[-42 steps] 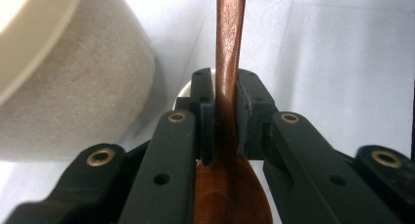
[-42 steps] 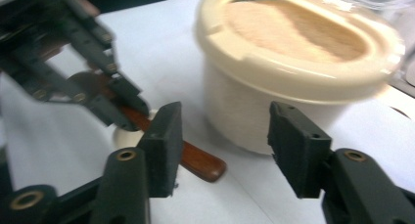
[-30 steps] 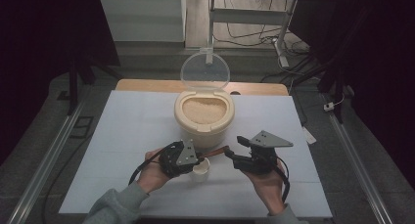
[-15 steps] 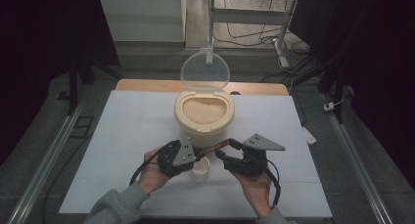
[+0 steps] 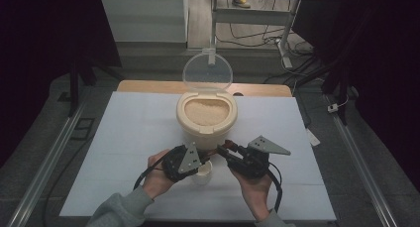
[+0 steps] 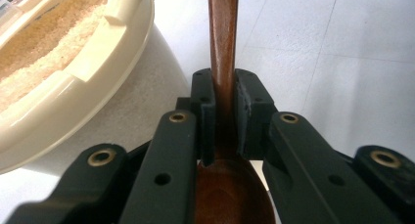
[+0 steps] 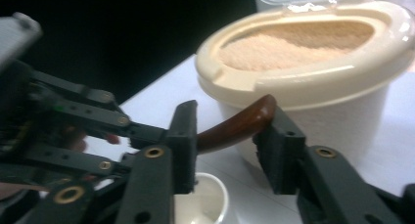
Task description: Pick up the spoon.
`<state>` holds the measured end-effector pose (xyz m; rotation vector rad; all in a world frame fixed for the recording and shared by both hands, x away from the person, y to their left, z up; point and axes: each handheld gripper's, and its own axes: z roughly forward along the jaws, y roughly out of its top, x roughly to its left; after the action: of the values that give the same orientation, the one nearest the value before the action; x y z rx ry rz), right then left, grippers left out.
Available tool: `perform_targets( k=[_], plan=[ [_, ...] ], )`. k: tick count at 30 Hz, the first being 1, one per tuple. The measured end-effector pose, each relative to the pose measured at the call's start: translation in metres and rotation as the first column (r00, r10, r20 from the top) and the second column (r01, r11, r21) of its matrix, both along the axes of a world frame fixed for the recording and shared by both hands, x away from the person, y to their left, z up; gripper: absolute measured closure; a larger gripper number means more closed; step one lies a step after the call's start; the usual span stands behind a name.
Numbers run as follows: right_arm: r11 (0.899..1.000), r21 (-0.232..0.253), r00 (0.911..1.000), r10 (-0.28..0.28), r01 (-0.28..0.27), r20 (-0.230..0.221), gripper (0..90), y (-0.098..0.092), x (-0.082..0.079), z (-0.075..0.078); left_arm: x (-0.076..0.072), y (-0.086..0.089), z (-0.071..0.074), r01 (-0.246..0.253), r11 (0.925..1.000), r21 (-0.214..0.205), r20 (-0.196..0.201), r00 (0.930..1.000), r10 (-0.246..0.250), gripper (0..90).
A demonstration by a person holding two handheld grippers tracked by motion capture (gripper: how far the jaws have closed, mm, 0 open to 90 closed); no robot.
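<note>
Left claw [image 6: 222, 111] pinching spoon [image 6: 222, 48], right claw [image 7: 230, 136] spread around handle; early release could drop it onto cup [image 5: 204, 170] at 6 o'clock of rice tub [image 5: 206, 115].

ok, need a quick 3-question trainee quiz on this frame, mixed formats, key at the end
1. True or false: the left hand-held gripper is shut on the wooden spoon.
2. The lid of the rice container is: A) closed B) flipped up open C) lying on the table.
3. Fill in: the right hand-held gripper has its jaws ____ around the spoon's handle end, above the small white cup.

Key: 1 true; 2 B; 3 open.
</note>
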<state>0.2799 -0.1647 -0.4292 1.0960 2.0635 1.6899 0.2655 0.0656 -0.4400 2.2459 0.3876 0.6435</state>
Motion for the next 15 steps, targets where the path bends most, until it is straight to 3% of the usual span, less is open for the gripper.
perform_targets(
  k=[5, 10, 15],
  plan=[
    [0.998, 0.045, 0.9986, 0.048, -0.049, 0.024, 71.9, -0.0008, -0.0029, 0.0049, 0.0002, 0.0022, 0.0016, -0.008, 0.9999, -0.008, 0.008, 0.9999, 0.008, 79.4],
    [0.988, 0.101, 0.993, 0.109, -0.113, 0.044, 79.8, -0.0018, -0.0046, 0.0087, -0.0007, 0.0029, 0.0031, -0.004, 0.9999, -0.014, 0.019, 0.9998, 0.005, 79.6],
    [0.982, 0.124, 0.9888, 0.14, -0.146, 0.052, 82.7, -0.0022, -0.0045, 0.0087, -0.0009, 0.0021, 0.0028, 0.0, 0.9999, -0.015, 0.02, 0.9998, 0.0, 79.7]
  ],
)
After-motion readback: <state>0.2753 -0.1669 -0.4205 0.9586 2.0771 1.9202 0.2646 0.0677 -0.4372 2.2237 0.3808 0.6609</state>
